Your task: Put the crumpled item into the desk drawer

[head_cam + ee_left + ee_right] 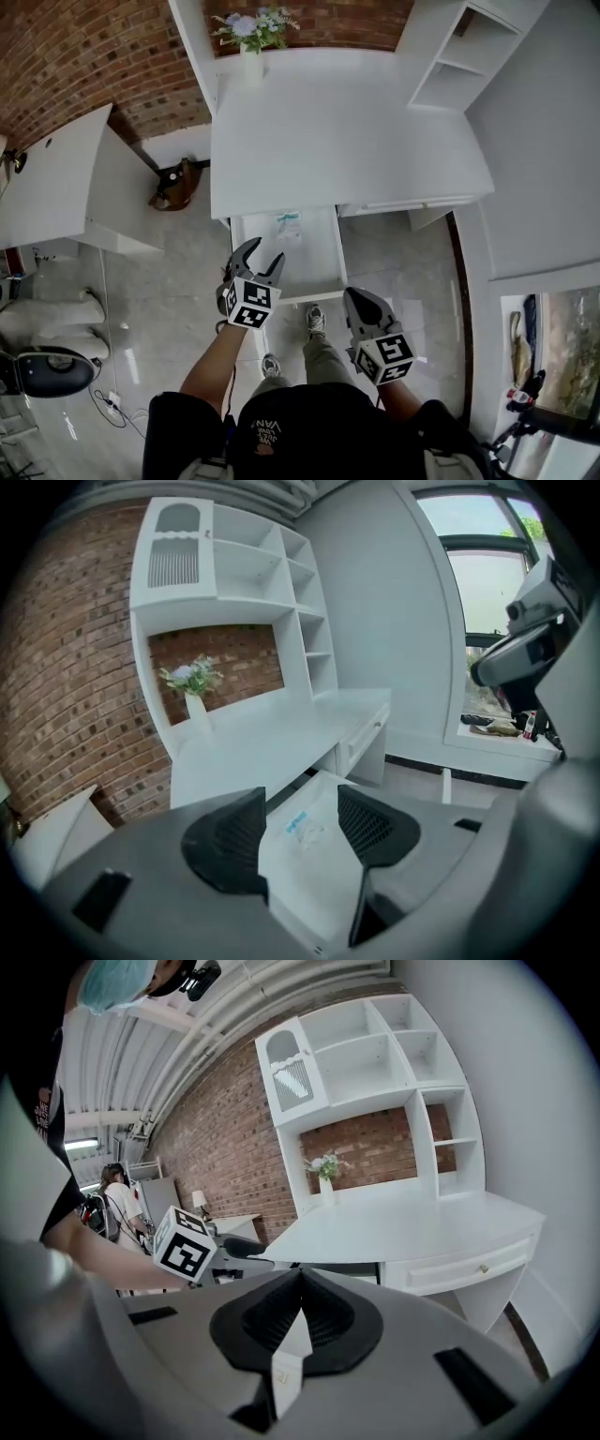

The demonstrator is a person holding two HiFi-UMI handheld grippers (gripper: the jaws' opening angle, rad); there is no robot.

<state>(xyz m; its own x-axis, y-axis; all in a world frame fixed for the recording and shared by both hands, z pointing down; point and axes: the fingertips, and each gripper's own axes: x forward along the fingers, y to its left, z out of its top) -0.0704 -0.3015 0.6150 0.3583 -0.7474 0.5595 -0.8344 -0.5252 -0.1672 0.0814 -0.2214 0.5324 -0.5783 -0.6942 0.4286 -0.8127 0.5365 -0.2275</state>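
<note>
Seen from the head view, the left gripper (262, 255) sits at the lower centre of the frame over the front edge of the open drawer (328, 248). Its jaws are spread wide and hold nothing. The left gripper view shows only the drawer floor between them. The right gripper (360, 296), lower right of centre, has its jaws pressed together, empty and touching nothing.

The crumpled item (288, 228) lies inside the drawer near its back, just under the edge of the white desk (347, 141). It looks pale and wrinkled with a bluish-green patch, too small to identify. The left gripper covers part of the drawer's front.
</note>
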